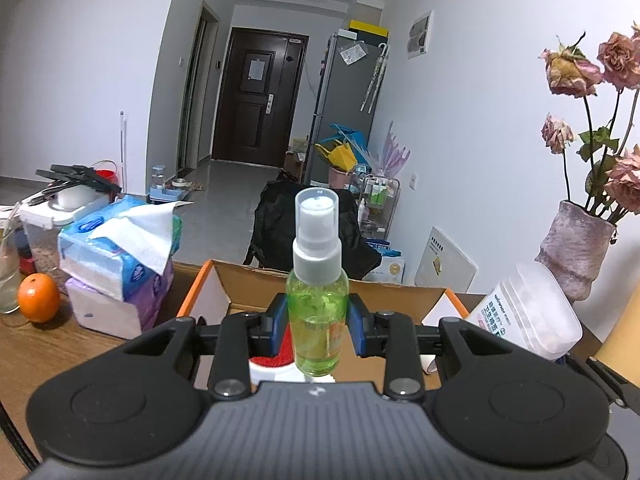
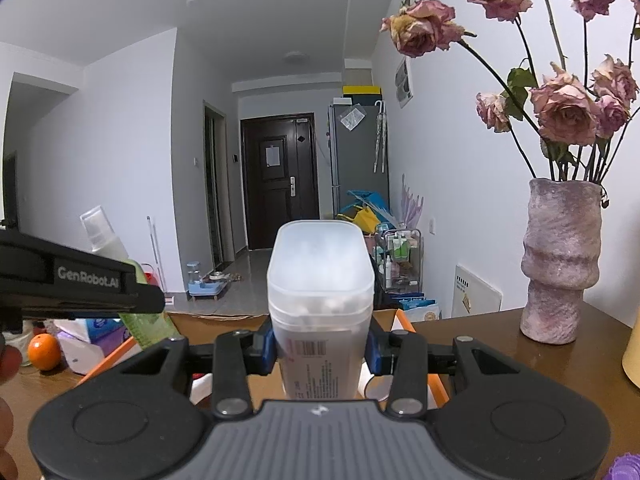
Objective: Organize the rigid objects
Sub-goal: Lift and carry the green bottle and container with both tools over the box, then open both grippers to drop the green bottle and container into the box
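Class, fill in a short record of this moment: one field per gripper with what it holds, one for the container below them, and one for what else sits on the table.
left gripper: shut on the green spray bottle, upright, clear cap on
right gripper: shut on the frosted plastic container, label facing the camera
box: open cardboard box with orange edges, below both grippers
table, left side: orange, tissue packs
table, right side: vase of dried roses

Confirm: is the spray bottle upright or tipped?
Upright: the spray bottle stands cap up, clamped at its green body by the left gripper.
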`<state>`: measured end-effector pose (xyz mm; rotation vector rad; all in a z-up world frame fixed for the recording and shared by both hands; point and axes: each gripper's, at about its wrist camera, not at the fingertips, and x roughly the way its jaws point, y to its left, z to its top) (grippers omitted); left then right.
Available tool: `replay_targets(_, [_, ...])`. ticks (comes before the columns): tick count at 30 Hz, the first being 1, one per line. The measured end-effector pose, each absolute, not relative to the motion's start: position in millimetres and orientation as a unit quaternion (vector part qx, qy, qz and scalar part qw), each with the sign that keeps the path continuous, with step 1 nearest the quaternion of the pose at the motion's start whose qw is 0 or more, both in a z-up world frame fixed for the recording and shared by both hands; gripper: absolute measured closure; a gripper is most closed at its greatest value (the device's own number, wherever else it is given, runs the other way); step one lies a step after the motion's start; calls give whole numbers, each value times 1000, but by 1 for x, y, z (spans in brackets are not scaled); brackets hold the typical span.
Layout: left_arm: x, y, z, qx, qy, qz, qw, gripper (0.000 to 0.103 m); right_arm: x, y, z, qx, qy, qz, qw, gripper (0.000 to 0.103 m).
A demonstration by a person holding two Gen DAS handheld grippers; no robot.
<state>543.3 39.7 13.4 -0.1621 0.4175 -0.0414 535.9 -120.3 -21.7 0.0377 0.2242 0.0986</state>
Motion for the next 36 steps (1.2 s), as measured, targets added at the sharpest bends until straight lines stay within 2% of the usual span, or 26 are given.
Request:
replay_targets(31, [604,28,-17,-45,248,-36,967,70,603,-123,-40,-8,192,42,980,62])
replay_targets(32, [603,28,-17,-41,246,-34,968,66,605,-125,-41,-8,201,37,979,61])
replay_targets(34, [600,29,-15,-36,241,-29,969,45,610,-128,-44,-2,222,36,974,34])
replay_targets(35, [599,31,-15,-36,237,-23,971,26,610,-128,-45,-1,222,32,975,26])
replay_targets(36, [597,33,-14,-34,231,-12,972,14,609,-129,-45,-2,219,24,975,13])
